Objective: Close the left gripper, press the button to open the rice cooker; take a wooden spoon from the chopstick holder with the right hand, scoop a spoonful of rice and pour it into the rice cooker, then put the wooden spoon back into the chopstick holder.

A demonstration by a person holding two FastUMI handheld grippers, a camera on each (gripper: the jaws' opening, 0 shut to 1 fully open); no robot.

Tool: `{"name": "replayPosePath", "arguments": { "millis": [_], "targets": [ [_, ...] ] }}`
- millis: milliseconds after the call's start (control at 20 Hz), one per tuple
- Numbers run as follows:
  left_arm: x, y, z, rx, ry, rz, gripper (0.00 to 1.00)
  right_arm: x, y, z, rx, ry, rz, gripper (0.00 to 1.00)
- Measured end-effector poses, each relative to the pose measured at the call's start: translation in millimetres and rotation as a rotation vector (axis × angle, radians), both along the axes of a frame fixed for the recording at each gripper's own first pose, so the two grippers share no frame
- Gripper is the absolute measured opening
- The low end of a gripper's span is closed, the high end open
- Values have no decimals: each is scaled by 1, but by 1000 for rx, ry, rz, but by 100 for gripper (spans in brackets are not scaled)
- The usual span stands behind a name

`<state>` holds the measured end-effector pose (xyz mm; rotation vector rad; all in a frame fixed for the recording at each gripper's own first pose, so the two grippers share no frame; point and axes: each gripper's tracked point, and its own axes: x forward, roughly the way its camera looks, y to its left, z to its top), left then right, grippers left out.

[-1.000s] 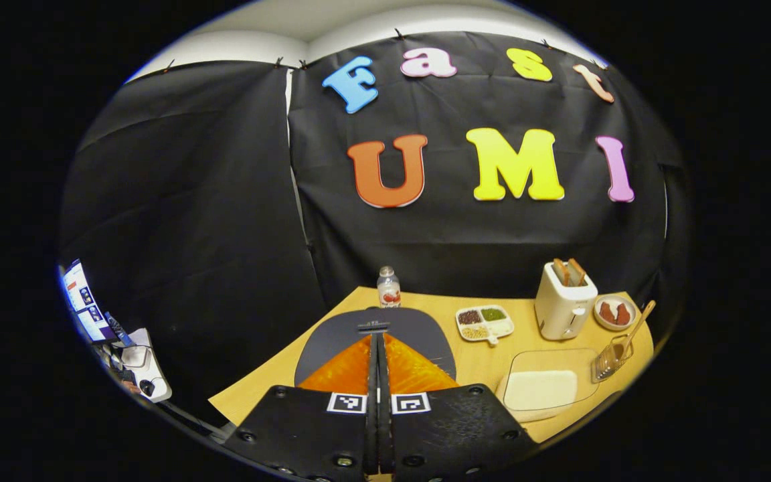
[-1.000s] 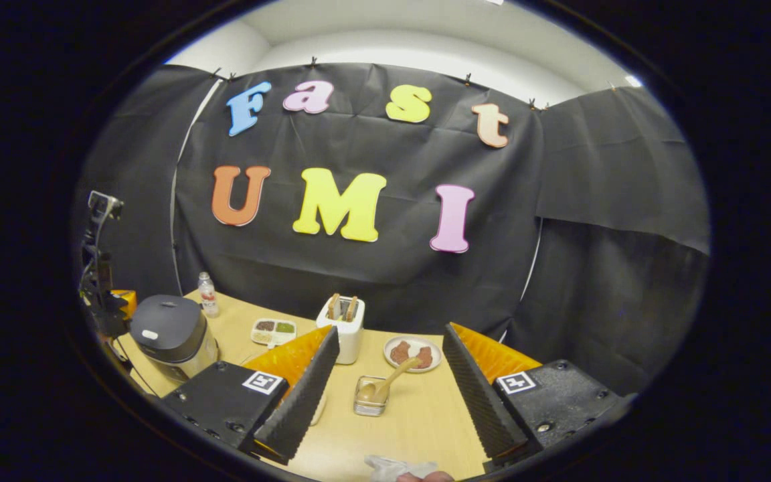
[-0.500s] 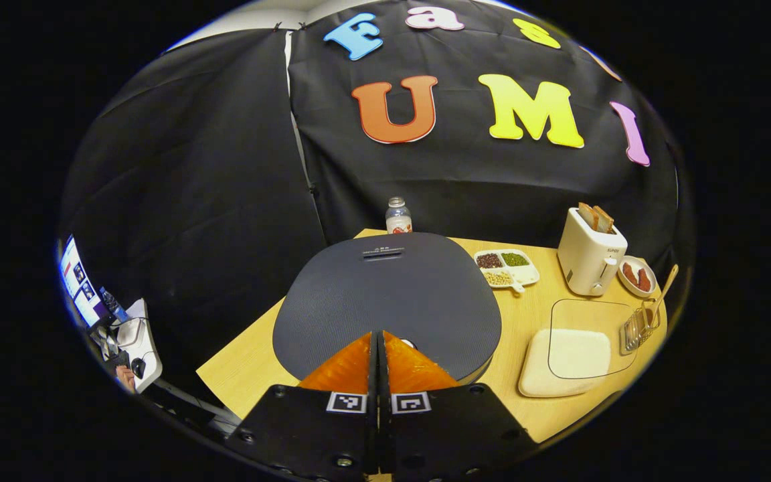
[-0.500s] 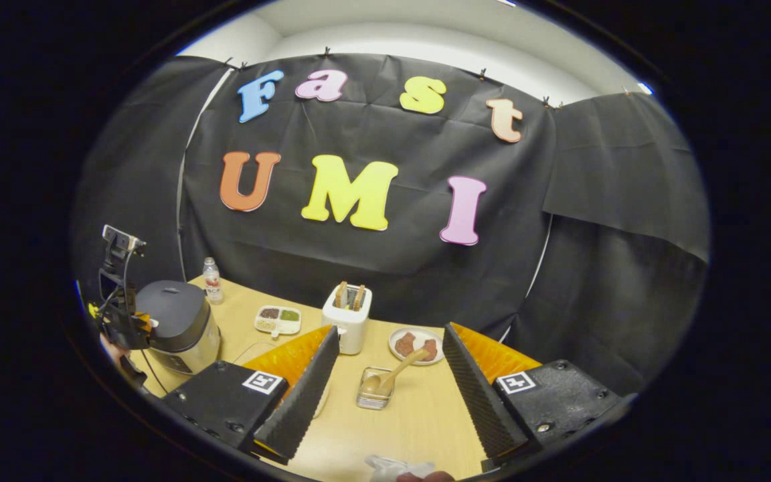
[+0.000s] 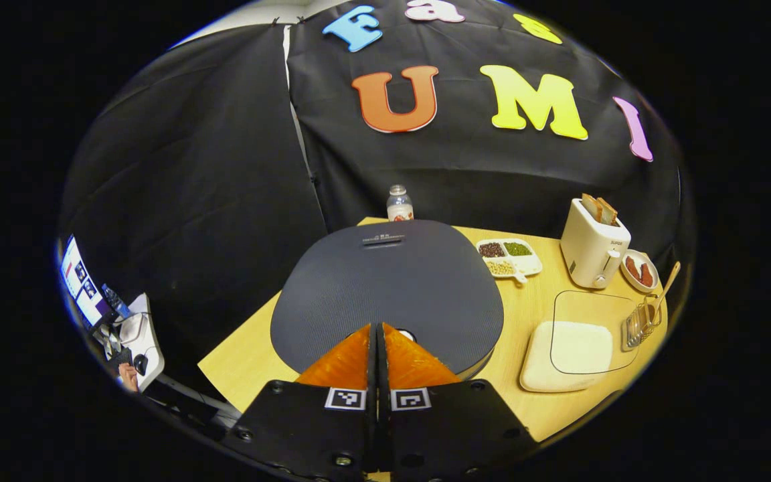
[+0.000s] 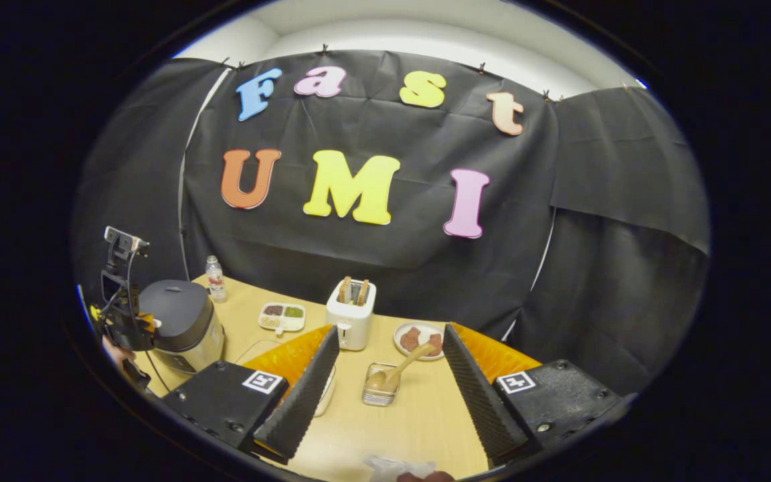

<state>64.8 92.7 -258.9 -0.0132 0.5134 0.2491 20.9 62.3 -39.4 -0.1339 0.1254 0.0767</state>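
— Since a second ago, what's changed?

— My left hand-held gripper (image 5: 379,331) has come down over the rice cooker (image 5: 389,288). Its dark lid was a small patch beyond my fingers then; now it spreads wide under them. My right hand-held gripper (image 6: 385,371) has barely shifted.

— Largest thing first, then. Where does the cooker lie from you?

— Directly ahead of and below my left fingers, lid still down. Its pale button (image 5: 407,333) peeks out just past my fingertips, a touch right of the seam between them. Whether I'm touching it I can't tell.

— And how does that hand-held gripper stand?

— Fingers pressed together, nothing between them, as the task asks for pressing. I judge the next move is a short push straight down and slightly right.

— The right one?

— Spread wide, empty, hovering over the surface (image 6: 419,415). The chopstick holder (image 6: 380,395) sits straight ahead between its fingers, well apart from them. The wooden spoon (image 6: 399,371) stands in it, handle leaning up and away to the right. That hand is far nearer the spoon.
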Motion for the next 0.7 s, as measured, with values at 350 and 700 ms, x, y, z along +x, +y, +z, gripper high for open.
{"name": "replayPosePath", "arguments": {
  "millis": [350,700],
  "targets": [
    [26,14,142,101,-425,1,0,-1,-7,6,55,-54,-6,100],
    [14,1,196,61,-512,-9,0,-5,-12,18,47,-91,-17,100]
  ]
}}
